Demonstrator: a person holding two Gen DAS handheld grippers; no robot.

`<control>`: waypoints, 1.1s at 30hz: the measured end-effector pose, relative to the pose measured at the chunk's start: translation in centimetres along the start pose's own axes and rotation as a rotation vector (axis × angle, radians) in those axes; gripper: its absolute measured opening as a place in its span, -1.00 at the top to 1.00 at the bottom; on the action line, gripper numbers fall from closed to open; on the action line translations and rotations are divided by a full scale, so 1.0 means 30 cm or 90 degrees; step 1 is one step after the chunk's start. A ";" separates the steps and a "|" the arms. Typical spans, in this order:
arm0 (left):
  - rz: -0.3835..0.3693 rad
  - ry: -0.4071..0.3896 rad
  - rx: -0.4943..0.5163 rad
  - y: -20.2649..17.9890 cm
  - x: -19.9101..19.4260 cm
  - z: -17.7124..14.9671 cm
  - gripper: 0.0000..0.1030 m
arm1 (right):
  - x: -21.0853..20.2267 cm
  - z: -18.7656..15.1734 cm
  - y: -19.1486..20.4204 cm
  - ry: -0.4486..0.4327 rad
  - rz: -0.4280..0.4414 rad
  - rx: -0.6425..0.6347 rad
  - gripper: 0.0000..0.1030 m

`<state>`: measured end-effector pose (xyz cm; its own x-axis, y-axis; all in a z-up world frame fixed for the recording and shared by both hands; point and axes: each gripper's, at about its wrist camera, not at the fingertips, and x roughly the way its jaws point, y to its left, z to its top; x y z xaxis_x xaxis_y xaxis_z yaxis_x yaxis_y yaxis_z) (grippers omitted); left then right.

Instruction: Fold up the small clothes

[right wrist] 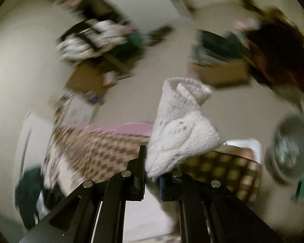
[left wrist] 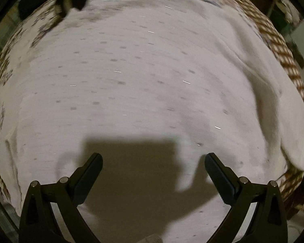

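A: One white garment [left wrist: 143, 77] lies spread flat beneath your left gripper [left wrist: 153, 162]; its fingers stand wide apart, holding nothing. No fold shows yet.

B: One knitted white piece [right wrist: 178, 133] in the right wrist view: your right gripper [right wrist: 152, 174] is clamped on its edge, held above the checked cover [right wrist: 95, 151]. Folding has barely started.

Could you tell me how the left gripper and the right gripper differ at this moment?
The left gripper has its jaws spread wide with nothing between them, while the right gripper is shut on a white knitted piece. The left gripper looks down over a flat white speckled garment; the right gripper is raised, facing the blurred room, above the checked cloth. Both have black fingers.
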<state>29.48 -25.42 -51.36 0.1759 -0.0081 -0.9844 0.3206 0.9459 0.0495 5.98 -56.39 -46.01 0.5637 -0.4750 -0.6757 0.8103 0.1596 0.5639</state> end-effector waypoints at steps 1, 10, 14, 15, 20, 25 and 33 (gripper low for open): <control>0.001 -0.001 -0.012 0.015 -0.008 -0.003 -1.00 | -0.017 0.006 0.109 0.008 0.023 -0.045 0.80; 0.015 -0.002 -0.157 0.369 -0.063 -0.071 -1.00 | -0.123 -0.418 0.971 0.127 0.211 -0.369 0.80; 0.024 0.010 -0.225 0.553 -0.101 -0.111 -1.00 | -0.104 -0.833 1.233 0.201 0.248 -0.538 0.81; 0.027 0.012 -0.240 0.589 -0.100 -0.128 -1.00 | -0.098 -0.947 1.265 0.221 0.252 -0.571 0.82; 0.059 0.014 -0.299 0.788 -0.088 -0.193 -1.00 | -0.022 -1.519 1.287 0.330 0.246 -0.758 0.83; 0.086 0.028 -0.357 1.006 -0.045 -0.275 -1.00 | 0.056 -1.812 1.194 0.378 0.227 -0.865 0.83; 0.107 0.046 -0.459 1.164 -0.040 -0.388 -1.00 | 0.126 -1.892 1.112 0.459 0.170 -0.936 0.76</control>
<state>29.62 11.40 -50.40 0.0991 0.1535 -0.9832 -0.4001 0.9108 0.1019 44.21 -3.75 -56.70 0.3171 0.1039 -0.9427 -0.1024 0.9919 0.0748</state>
